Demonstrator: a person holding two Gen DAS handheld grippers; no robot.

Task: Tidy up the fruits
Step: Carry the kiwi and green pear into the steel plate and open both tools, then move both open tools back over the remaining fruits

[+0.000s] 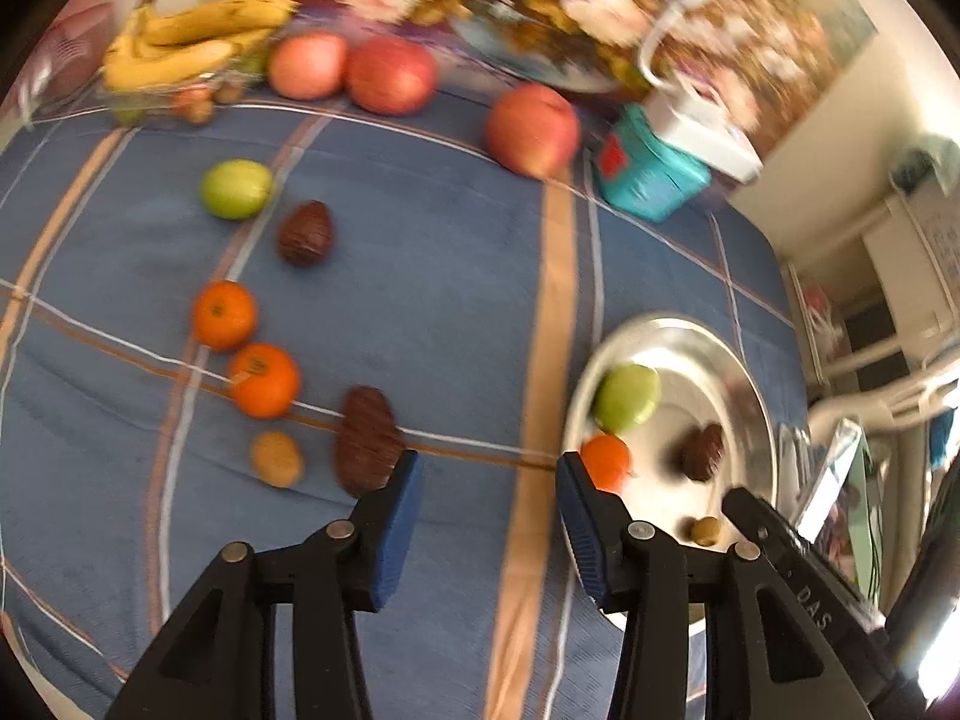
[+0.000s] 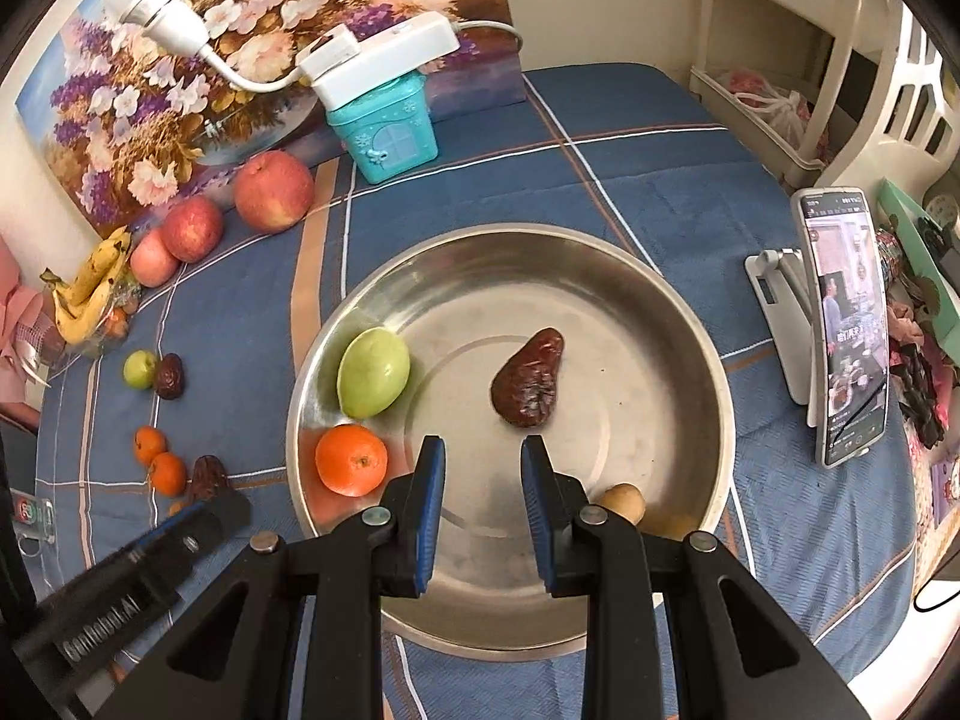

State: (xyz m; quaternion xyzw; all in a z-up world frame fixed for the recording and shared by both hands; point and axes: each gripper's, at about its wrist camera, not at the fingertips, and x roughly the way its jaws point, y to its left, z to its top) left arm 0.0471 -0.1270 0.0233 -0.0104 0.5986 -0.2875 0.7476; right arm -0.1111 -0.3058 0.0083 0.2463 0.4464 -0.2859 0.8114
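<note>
A steel plate (image 2: 672, 324) holds a green fruit (image 2: 373, 372), an orange (image 2: 351, 459), a brown date (image 2: 528, 378) and a small tan fruit (image 2: 624, 503). My right gripper (image 2: 483, 450) is open and empty just above the plate's near side. My left gripper (image 1: 489, 468) is open and empty over the blue cloth, left of the plate (image 1: 720, 354). On the cloth lie two oranges (image 1: 264, 380), a green fruit (image 1: 235, 188), two dates (image 1: 366, 447), a tan fruit (image 1: 277, 458), several apples (image 1: 531, 129) and bananas (image 1: 192, 36).
A teal house-shaped box (image 2: 387, 126) with a white power strip (image 2: 384, 54) on it stands behind the plate. A flower painting (image 2: 240, 30) leans at the back. A phone on a stand (image 2: 849, 330) is right of the plate. The table edge runs along the right.
</note>
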